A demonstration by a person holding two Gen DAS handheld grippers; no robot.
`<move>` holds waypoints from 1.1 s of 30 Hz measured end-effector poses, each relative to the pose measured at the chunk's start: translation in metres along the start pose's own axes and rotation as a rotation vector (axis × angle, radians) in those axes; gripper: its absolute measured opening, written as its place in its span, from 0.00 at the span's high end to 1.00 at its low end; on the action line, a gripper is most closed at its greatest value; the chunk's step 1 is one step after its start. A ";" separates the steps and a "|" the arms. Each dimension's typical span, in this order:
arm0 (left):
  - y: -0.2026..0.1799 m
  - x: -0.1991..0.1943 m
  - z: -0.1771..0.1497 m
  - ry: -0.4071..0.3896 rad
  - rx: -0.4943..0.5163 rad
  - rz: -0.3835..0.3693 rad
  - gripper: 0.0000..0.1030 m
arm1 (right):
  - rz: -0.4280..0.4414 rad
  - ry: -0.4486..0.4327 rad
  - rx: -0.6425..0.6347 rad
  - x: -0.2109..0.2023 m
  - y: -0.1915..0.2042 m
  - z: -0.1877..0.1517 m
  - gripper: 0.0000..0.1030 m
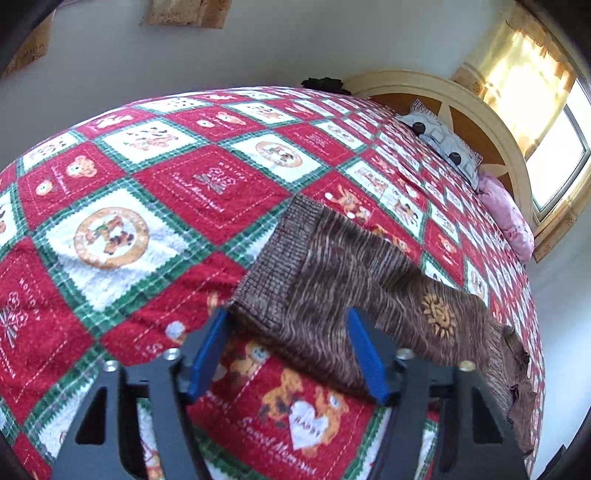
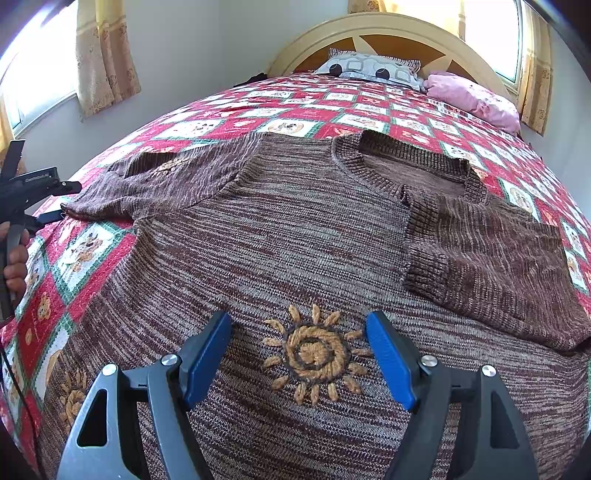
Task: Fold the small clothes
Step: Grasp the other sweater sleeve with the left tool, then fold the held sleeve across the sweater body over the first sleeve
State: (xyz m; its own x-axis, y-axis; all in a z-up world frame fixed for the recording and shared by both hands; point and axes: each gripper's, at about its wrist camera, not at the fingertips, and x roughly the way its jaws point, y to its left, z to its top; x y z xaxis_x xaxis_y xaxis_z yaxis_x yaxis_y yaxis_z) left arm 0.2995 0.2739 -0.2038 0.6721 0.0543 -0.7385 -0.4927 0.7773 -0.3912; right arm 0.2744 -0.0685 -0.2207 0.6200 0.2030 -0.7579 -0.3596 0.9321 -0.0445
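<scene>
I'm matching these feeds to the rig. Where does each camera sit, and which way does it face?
Left wrist: on the left gripper, facing across the quilt along the sweater's sleeve cuff; blue fingers show.
Right wrist: on the right gripper, above the sweater, facing the headboard; a hand shows at left.
Shared: sweater, quilt, headboard.

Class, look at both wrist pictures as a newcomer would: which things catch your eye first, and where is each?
First comes the brown knitted sweater, spread flat across the bed, an embroidered tan sun on its front between the right gripper's open blue jaws. Beneath it lies the red, white and green patchwork quilt with teddy bears. The left gripper straddles the ribbed cuff of the outstretched sleeve.
</scene>
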 end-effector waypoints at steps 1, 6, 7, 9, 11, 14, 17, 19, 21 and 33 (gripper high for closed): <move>0.000 0.001 0.000 -0.001 -0.001 -0.004 0.53 | 0.000 0.000 0.000 0.000 0.000 0.000 0.26; 0.004 0.007 0.004 -0.012 -0.031 -0.035 0.63 | 0.002 -0.001 0.000 0.000 0.000 -0.001 0.26; 0.004 0.009 0.005 -0.013 -0.027 -0.028 0.83 | 0.001 -0.001 0.000 0.000 0.000 -0.001 0.26; 0.009 0.014 0.006 0.005 -0.040 -0.054 0.93 | 0.001 0.000 0.000 0.000 0.000 0.000 0.26; 0.012 0.012 0.007 0.004 -0.054 -0.080 0.93 | 0.001 -0.001 0.000 0.000 0.000 -0.001 0.26; 0.007 0.008 0.009 -0.007 -0.020 -0.091 0.93 | 0.001 -0.001 0.000 0.000 0.000 -0.001 0.26; -0.003 0.002 0.012 -0.021 0.014 -0.100 0.93 | 0.004 -0.003 0.003 -0.001 -0.001 -0.001 0.26; -0.008 -0.001 0.015 -0.025 0.021 -0.113 0.93 | 0.007 -0.005 0.006 -0.002 -0.002 0.000 0.26; -0.019 -0.005 0.018 -0.032 0.039 -0.131 0.93 | 0.010 -0.007 0.009 -0.002 -0.002 0.001 0.26; -0.122 -0.046 0.013 -0.077 0.238 -0.291 0.93 | 0.109 -0.071 0.194 -0.023 -0.035 0.005 0.26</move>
State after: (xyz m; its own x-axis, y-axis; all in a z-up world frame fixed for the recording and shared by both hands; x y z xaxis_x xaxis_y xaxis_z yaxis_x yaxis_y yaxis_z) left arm 0.3365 0.1847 -0.1150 0.8089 -0.1506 -0.5683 -0.1388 0.8904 -0.4336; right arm 0.2762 -0.1046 -0.1984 0.6347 0.3203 -0.7033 -0.2910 0.9421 0.1665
